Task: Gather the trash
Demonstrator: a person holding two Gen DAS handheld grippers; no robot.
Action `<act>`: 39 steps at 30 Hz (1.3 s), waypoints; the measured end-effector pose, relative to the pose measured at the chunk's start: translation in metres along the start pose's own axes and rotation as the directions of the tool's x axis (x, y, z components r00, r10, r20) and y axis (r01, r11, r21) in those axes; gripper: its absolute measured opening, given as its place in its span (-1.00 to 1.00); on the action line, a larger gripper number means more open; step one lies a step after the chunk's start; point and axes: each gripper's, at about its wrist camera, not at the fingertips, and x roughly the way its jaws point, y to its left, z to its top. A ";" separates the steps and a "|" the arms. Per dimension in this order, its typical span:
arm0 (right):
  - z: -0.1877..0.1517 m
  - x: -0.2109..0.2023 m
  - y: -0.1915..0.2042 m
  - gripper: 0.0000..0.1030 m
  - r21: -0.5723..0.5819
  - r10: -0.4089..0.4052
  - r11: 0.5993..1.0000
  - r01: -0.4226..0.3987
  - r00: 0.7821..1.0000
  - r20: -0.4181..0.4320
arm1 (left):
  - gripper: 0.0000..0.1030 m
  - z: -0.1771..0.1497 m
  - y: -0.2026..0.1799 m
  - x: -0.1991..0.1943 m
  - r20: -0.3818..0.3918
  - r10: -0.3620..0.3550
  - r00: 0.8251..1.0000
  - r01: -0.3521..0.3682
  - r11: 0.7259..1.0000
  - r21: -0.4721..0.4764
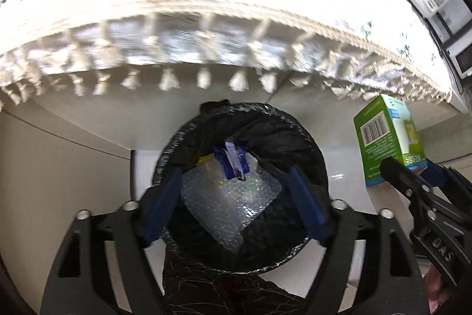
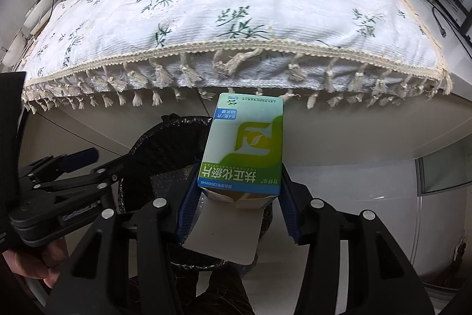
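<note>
The green medicine box (image 2: 244,149) is gripped by the right tongs (image 2: 236,197) beside the lined bin (image 1: 295,256), not over it; released here, it may miss. The left tongs (image 1: 236,194) are spread wide, empty, above binned wrappers (image 1: 233,164).

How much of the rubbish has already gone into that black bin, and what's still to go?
Already in: bubble wrap and a blue wrapper lie inside the bag-lined bin, below the open left gripper, which holds nothing. In hand: the right gripper grips a green carton near the bin, flap open, not yet dropped. Left: dropping that carton; the tablecloth shows no other trash.
</note>
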 end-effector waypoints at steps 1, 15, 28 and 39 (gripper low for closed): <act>0.001 0.001 0.002 -0.08 -0.007 0.002 1.000 -0.002 1.000 -0.001 | 0.60 -0.001 0.004 -0.003 0.006 0.000 1.000 0.000 1.000 -0.005; 0.008 0.009 0.030 -0.08 -0.061 0.031 0.998 -0.031 1.000 -0.006 | 0.88 -0.008 0.035 -0.020 0.039 0.033 0.999 -0.030 0.997 -0.065; 0.004 0.022 0.051 -0.06 -0.108 0.022 0.994 -0.023 1.000 -0.012 | 0.88 -0.011 0.049 -0.028 0.038 0.053 0.998 -0.050 0.996 -0.077; 0.018 -0.006 0.050 0.55 -0.089 0.026 0.996 -0.024 0.999 0.023 | 0.88 0.001 0.048 -0.052 0.076 0.031 0.997 -0.025 0.997 -0.073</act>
